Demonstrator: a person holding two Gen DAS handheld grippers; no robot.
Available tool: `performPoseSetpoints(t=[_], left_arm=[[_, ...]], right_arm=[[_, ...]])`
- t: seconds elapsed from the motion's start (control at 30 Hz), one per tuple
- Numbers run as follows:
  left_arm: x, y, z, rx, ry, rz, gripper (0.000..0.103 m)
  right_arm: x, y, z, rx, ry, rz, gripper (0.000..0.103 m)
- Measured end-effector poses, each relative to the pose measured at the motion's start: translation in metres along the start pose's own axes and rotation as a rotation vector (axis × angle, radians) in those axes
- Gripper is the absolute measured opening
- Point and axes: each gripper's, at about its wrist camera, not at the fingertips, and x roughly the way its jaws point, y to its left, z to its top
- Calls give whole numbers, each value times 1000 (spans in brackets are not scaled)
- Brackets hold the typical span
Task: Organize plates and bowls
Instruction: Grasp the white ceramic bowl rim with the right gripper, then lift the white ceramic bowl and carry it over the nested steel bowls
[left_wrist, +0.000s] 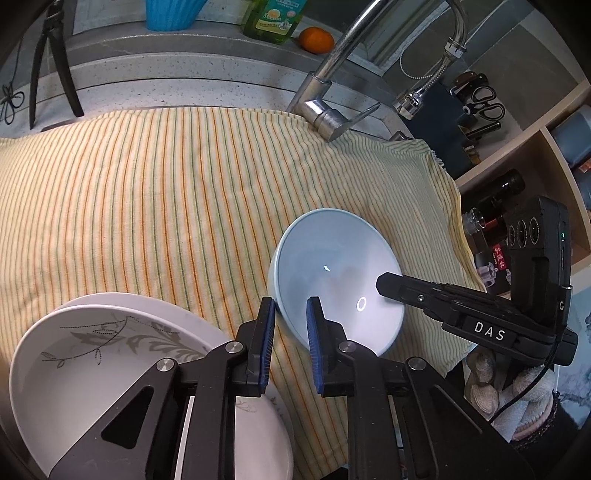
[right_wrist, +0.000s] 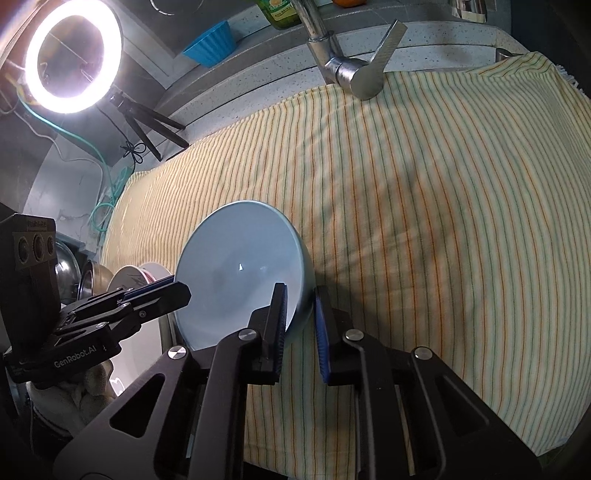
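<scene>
A pale blue bowl (left_wrist: 338, 280) is tilted above the striped cloth (left_wrist: 166, 192). Both grippers straddle its rim from opposite sides. My left gripper (left_wrist: 291, 310) has its blue pads either side of the near-left rim, with a gap showing. My right gripper (right_wrist: 300, 300) has its pads close on the bowl (right_wrist: 236, 273) wall at the right rim. The right gripper also shows in the left wrist view (left_wrist: 384, 286) at the bowl's right edge. White plates with a grey leaf pattern (left_wrist: 110, 354) are stacked at lower left.
A chrome tap (left_wrist: 325, 107) stands at the cloth's far edge. A blue cup (left_wrist: 170, 13), a green soap bottle (left_wrist: 273, 18) and an orange (left_wrist: 316, 40) sit behind. A lit ring light (right_wrist: 72, 55) stands on a tripod at left. Metal bowls (right_wrist: 86, 280) lie at left. Shelves (left_wrist: 517, 177) stand at right.
</scene>
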Motion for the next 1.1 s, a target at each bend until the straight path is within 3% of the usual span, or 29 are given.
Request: performPoseSetpoints(t=[0.47,1.1], left_arm=[[-79,16,-8,-27,-150,-15,15],[-182,119,-59,-210,-291,97,15]], right_arm=[[-34,69,6,-107,-60,49,15],[6,220,-7,-344,0,170,15]])
